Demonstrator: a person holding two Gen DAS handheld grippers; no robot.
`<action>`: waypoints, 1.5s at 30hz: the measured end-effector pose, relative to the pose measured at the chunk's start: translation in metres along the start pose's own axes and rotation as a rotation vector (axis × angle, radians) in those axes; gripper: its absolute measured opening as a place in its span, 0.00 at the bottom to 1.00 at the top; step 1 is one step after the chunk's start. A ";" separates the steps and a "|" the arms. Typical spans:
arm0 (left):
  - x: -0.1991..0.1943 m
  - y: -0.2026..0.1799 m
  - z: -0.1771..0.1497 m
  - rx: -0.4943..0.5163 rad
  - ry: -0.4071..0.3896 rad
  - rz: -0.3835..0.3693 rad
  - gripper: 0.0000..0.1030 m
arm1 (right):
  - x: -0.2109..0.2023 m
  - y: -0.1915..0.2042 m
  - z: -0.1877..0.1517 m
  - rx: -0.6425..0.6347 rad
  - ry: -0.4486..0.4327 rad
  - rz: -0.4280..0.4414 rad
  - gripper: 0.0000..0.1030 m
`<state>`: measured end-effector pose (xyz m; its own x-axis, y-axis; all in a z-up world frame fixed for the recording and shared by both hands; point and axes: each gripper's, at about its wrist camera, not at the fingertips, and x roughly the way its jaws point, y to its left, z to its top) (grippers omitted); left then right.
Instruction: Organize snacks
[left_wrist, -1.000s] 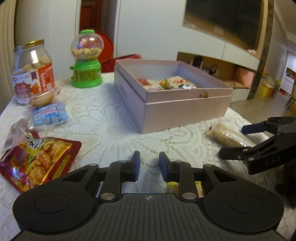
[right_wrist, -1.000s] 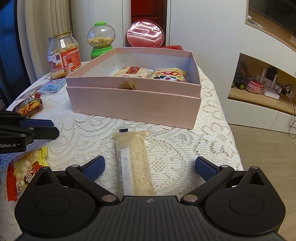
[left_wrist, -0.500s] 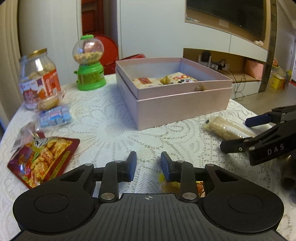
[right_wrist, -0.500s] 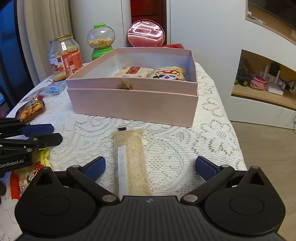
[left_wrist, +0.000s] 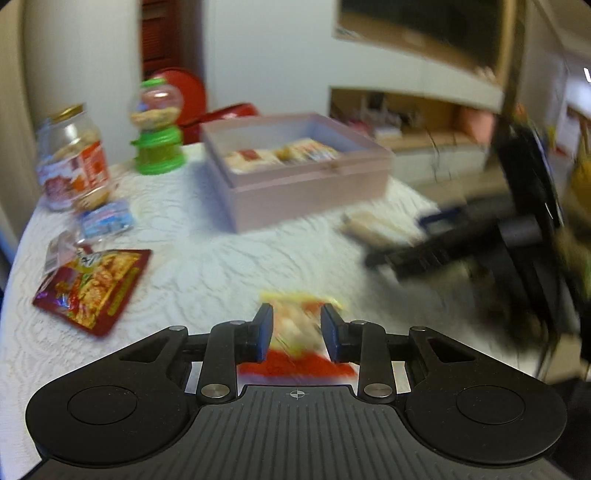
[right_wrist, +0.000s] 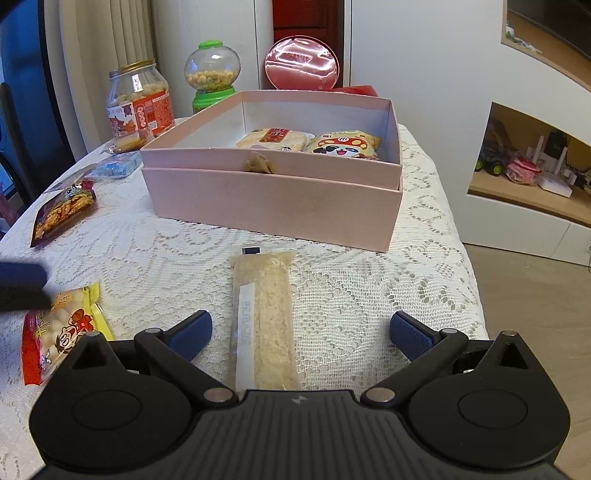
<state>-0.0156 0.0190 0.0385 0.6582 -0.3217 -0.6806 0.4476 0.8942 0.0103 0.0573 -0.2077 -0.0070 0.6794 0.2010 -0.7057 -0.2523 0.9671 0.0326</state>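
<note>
An open pink box (right_wrist: 273, 199) (left_wrist: 303, 192) holds two snack packs. A long beige snack bar (right_wrist: 262, 317) lies on the lace cloth between my right gripper's (right_wrist: 299, 332) wide-open fingers. A yellow-red snack bag (left_wrist: 295, 336) (right_wrist: 62, 332) lies flat on the cloth below and between my left gripper's (left_wrist: 295, 332) narrowly parted fingers; the view is blurred and no grip shows. The right gripper appears blurred in the left wrist view (left_wrist: 461, 243).
A red snack pouch (left_wrist: 92, 288) (right_wrist: 62, 210), a blue candy pack (left_wrist: 105, 219), a cookie jar (left_wrist: 74, 158) and a green gumball dispenser (left_wrist: 159, 129) stand at the left. The table's right edge (right_wrist: 469, 258) drops to the floor.
My left gripper has pulled back and up, and its fingers have parted slightly; the yellow-red bag now shows between them. The right gripper has barely moved.
</note>
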 end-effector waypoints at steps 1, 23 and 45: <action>0.003 -0.007 -0.002 0.025 0.017 0.019 0.34 | 0.000 0.000 0.000 0.000 0.000 0.000 1.00; 0.035 -0.016 0.002 0.098 0.070 0.126 0.63 | -0.002 -0.001 -0.001 0.016 -0.012 0.001 1.00; 0.042 -0.002 0.002 -0.052 0.039 0.026 0.63 | -0.035 0.028 0.003 -0.057 0.056 0.049 0.28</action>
<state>0.0129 0.0034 0.0110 0.6442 -0.2869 -0.7090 0.3984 0.9172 -0.0090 0.0286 -0.1875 0.0212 0.6259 0.2375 -0.7428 -0.3245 0.9454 0.0288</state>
